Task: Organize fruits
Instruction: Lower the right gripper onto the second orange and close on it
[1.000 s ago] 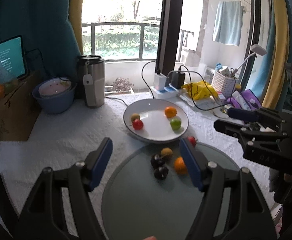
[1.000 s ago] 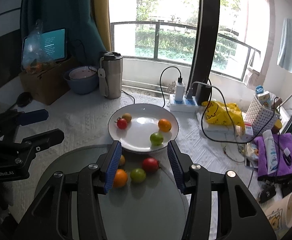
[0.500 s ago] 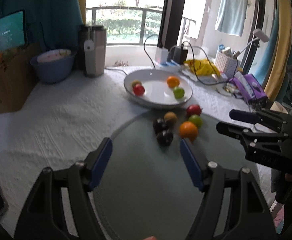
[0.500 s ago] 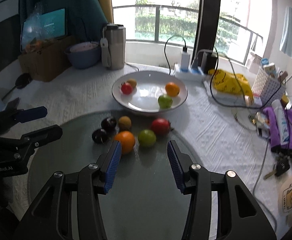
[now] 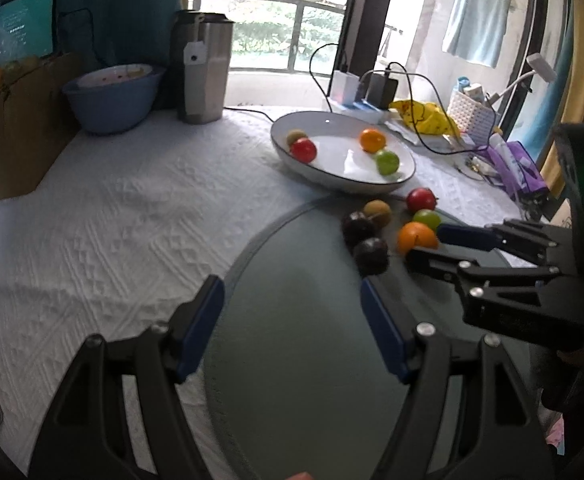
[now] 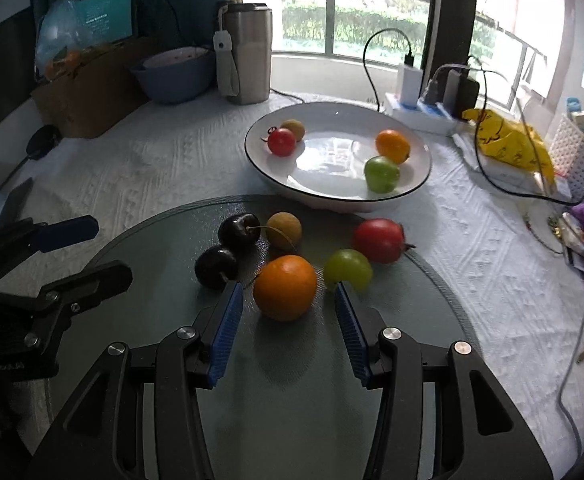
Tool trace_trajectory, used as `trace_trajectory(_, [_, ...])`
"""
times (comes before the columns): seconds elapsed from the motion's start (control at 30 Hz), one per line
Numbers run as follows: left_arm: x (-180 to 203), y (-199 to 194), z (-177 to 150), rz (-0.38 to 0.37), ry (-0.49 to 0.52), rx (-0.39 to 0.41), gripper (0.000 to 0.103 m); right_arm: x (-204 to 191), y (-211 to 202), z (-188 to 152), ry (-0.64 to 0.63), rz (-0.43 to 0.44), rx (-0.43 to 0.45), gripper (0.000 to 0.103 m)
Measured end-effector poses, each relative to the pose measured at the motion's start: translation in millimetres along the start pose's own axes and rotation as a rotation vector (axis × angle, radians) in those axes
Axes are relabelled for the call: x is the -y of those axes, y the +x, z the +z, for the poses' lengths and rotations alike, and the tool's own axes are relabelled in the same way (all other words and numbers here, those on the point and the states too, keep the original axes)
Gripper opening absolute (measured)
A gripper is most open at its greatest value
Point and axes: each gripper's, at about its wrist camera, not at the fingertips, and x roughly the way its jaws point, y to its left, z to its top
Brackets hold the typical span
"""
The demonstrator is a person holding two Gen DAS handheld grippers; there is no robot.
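A white plate (image 6: 412, 188) holds a red fruit (image 6: 281, 141), a brown fruit, an orange fruit (image 6: 392, 146) and a green fruit (image 6: 380, 174). On the round grey glass mat (image 6: 292, 380) lie an orange (image 6: 285, 287), a green fruit (image 6: 348, 269), a red fruit (image 6: 378, 240), a brown fruit (image 6: 284, 230) and two dark cherries (image 6: 227, 250). My right gripper (image 6: 287, 300) is open, its fingertips on either side of the orange, not touching. My left gripper (image 5: 292, 304) is open and empty over the mat, left of the cherries (image 5: 366, 240).
A steel tumbler (image 6: 247, 56), a blue bowl (image 6: 173, 74) and a cardboard box (image 6: 87, 88) stand at the back left. A power strip with cables (image 6: 428, 108), a yellow bag (image 6: 508, 140), a white basket and small items crowd the right side.
Both grippers have come lower and closer to the fruits on the mat. The right gripper's open fingers now flank the orange.
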Motion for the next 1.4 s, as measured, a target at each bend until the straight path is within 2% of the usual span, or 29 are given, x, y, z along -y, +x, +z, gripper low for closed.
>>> trace_trajectory(0.3, [4, 12, 11, -0.017, 0.011, -0.010, 0.072, 1, 12, -3, -0.023, 0.028, -0.033, 0.048])
trace_trajectory(0.43, [13, 18, 17, -0.025, 0.028, -0.015, 0.072, 6, 10, -6, -0.028, 0.036, -0.022, 0.048])
trace_trajectory(0.5, [17, 21, 18, -0.026, 0.037, -0.017, 0.072, 9, 10, -7, -0.023, 0.039, -0.013, 0.040])
trace_trajectory(0.57, [22, 22, 19, -0.028, 0.047, -0.022, 0.072, 12, 9, -7, -0.015, 0.054, -0.009, 0.037])
trace_trajectory(0.73, [34, 26, 22, -0.032, 0.071, -0.030, 0.072, 14, 3, -11, -0.016, 0.081, 0.000, 0.036])
trace_trajectory(1.1, [53, 50, 24, -0.019, 0.110, -0.090, 0.072, 38, -19, -23, 0.012, 0.056, 0.018, 0.036])
trace_trajectory(1.3, [58, 57, 25, -0.057, 0.118, -0.113, 0.071, 52, -20, -22, 0.043, 0.050, 0.031, 0.036])
trace_trajectory(1.37, [60, 57, 25, -0.058, 0.133, -0.112, 0.062, 54, -21, -21, 0.047, 0.052, 0.035, 0.036])
trace_trajectory(1.4, [62, 57, 25, -0.058, 0.140, -0.116, 0.052, 54, -21, -21, 0.048, 0.053, 0.036, 0.036])
